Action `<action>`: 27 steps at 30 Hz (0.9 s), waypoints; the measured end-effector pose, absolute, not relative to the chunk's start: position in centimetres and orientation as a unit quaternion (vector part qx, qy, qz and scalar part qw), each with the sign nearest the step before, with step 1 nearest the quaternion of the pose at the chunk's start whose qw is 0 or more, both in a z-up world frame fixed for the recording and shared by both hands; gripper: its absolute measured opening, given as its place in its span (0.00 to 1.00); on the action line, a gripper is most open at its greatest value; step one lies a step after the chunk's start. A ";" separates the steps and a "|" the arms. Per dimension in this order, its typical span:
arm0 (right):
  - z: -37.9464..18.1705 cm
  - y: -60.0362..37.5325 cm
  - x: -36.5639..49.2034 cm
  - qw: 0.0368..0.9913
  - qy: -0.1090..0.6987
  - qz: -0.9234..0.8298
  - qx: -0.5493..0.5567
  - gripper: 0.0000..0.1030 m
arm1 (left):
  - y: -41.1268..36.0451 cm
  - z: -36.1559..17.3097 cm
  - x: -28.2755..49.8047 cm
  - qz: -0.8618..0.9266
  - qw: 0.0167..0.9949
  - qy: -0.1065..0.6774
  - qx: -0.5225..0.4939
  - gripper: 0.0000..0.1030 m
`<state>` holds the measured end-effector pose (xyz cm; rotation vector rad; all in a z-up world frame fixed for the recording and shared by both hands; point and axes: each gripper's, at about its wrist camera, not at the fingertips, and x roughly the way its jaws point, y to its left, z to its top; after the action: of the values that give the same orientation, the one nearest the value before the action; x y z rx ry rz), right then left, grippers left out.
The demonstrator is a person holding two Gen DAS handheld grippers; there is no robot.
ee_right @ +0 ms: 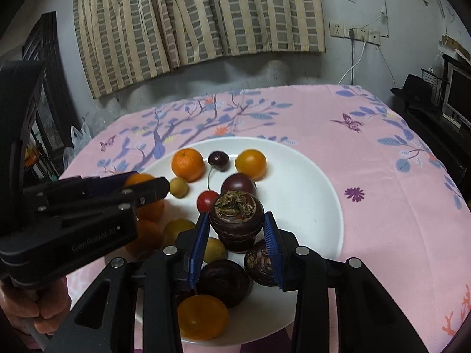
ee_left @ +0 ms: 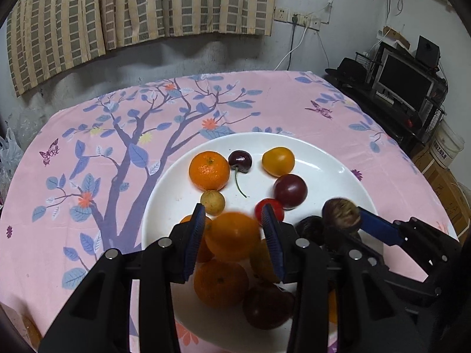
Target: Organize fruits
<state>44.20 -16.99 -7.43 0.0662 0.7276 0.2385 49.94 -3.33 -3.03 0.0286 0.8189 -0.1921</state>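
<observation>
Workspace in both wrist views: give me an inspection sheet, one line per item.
Surface: pink floral tablecloth under a white plate.
Job's things: oranges, a cherry, plums and small tomatoes on the plate.
Clutter: plastic bags at the table's far left edge.
Grippers: left tongs around an orange fruit; right tongs around a mangosteen.
Cables: white cord from the wall sockets.
Surroundings: striped curtain, monitor, hat.

So the surface (ee_left: pixel 265 94) is covered edge to edge in a pink cloth (ee_left: pixel 88 250) printed with a blue-leafed tree and butterflies. Only thing sitting right on it is a big white plate (ee_left: pixel 332 158), lower centre of the frame.
</observation>
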 end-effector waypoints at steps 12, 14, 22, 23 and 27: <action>-3.7 -17.7 37.6 0.937 0.321 0.129 0.046 0.72 | -1.7 2.6 41.3 -0.044 0.949 0.311 0.027 0.94; -3.4 -18.0 35.2 0.941 0.313 0.123 0.048 0.84 | -0.8 3.4 38.4 -0.044 0.953 0.299 0.019 0.95; -5.3 -18.2 27.5 0.947 0.303 0.101 0.011 0.96 | 1.5 1.8 29.6 -0.028 0.956 0.293 0.010 0.95; -5.7 -18.0 27.3 0.944 0.313 0.107 0.001 0.96 | 1.8 1.0 28.9 -0.024 0.957 0.290 0.007 0.95; -6.9 -17.7 25.7 0.942 0.319 0.105 -0.026 0.96 | 2.6 -2.3 27.8 -0.003 0.944 0.328 -0.008 0.95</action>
<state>25.67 -17.73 -6.87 -0.0529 0.6507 0.2145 27.82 2.57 -2.32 -0.0171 0.6694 -0.0061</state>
